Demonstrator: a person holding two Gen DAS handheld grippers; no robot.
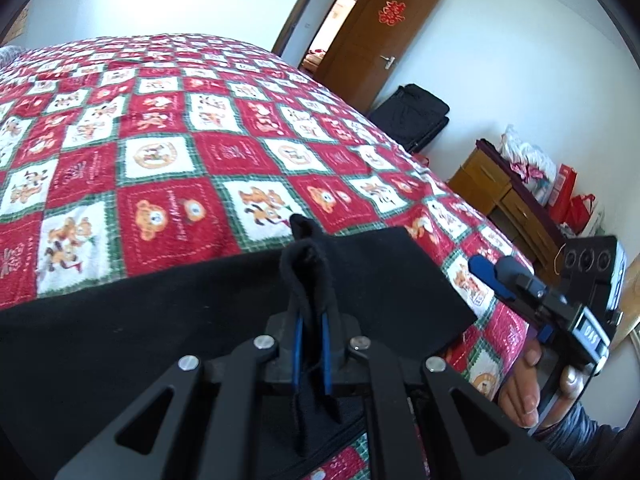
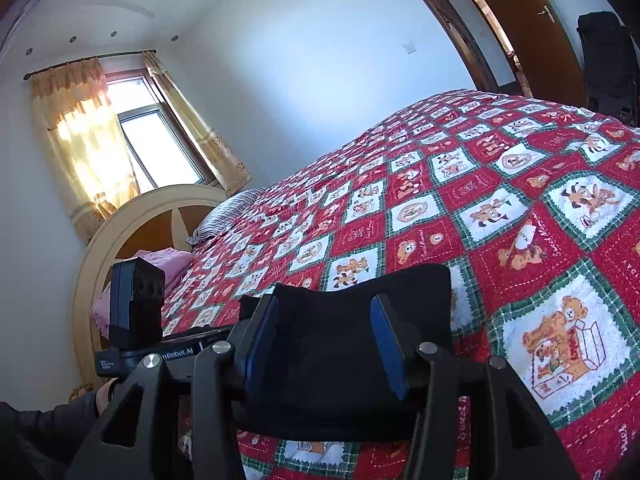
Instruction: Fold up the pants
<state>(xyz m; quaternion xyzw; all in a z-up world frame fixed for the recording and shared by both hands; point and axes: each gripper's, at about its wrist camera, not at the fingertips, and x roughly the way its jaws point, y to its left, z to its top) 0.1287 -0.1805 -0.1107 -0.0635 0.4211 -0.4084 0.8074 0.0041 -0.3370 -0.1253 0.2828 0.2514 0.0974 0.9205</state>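
Pants (image 1: 160, 320) on bed (image 1: 200, 140) near edge; pillow (image 2: 224, 216) at headboard (image 2: 132, 216); desk (image 1: 504, 196) beside bed.

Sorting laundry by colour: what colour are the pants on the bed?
Black pants, clearest in the left wrist view.

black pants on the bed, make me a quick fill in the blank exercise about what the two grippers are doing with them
1. The left gripper is shut on a pinched fold of the ____ pants.
2. The right gripper has its jaws ____, with the cloth between its blue pads.
3. The pants lie on a red, white and green ____.

Missing words: black; open; quilt
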